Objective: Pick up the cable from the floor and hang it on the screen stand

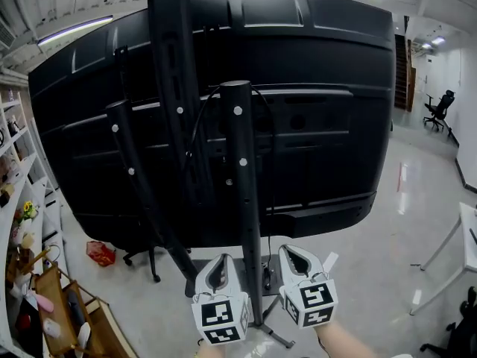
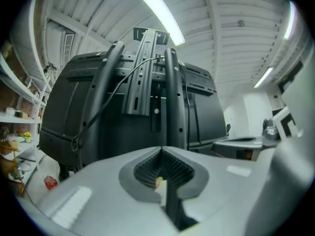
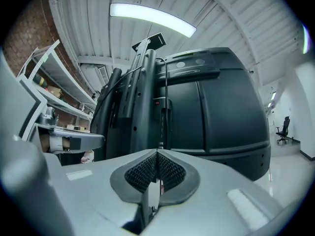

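Note:
The back of a large black screen [image 1: 320,110] fills the head view, mounted on a black screen stand [image 1: 240,170] with upright poles. A thin black cable [image 1: 195,121] loops over the top of the stand's middle pole and hangs down both sides of it. My left gripper [image 1: 220,265] and right gripper [image 1: 297,255] sit low in front of the stand's foot, either side of the pole, both shut with nothing between the jaws. The left gripper view shows the stand [image 2: 174,97] and cable [image 2: 115,90] ahead. The right gripper view shows the same stand [image 3: 147,97] and cable [image 3: 166,90].
Shelves with small items [image 1: 19,222] and a wooden crate [image 1: 67,312] line the left side. A red bag [image 1: 100,253] and a chair base [image 1: 145,259] lie on the floor under the screen. A white table [image 1: 466,237] stands at right, an office chair [image 1: 440,110] far behind.

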The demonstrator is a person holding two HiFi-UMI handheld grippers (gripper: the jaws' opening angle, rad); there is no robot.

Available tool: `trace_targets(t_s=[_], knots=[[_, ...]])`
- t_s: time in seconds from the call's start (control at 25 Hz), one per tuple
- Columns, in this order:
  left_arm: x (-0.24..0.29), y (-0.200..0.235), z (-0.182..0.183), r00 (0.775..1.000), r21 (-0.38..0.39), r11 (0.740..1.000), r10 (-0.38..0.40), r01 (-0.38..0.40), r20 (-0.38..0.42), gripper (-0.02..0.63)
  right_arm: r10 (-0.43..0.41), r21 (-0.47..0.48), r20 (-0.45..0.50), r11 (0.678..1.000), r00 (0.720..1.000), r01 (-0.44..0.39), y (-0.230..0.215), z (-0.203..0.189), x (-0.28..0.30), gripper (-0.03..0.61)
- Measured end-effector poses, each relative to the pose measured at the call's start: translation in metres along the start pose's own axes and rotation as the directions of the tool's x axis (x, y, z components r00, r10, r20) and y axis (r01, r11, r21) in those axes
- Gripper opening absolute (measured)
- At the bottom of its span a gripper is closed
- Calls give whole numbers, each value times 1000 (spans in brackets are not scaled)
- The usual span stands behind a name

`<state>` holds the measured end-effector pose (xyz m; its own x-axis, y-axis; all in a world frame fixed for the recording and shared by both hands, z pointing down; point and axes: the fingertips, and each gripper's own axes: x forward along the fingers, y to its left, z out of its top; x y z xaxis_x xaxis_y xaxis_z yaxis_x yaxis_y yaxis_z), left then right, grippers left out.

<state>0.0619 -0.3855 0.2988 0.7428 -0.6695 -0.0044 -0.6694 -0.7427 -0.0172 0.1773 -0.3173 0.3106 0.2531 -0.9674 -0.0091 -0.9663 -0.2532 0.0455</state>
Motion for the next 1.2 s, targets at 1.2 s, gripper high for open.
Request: trace_targets(t_s=[1.2], knots=[[-15, 1, -37, 998, -10, 1000, -12, 11, -62, 8, 35, 12, -31, 999, 999, -34, 20, -21, -18, -2]])
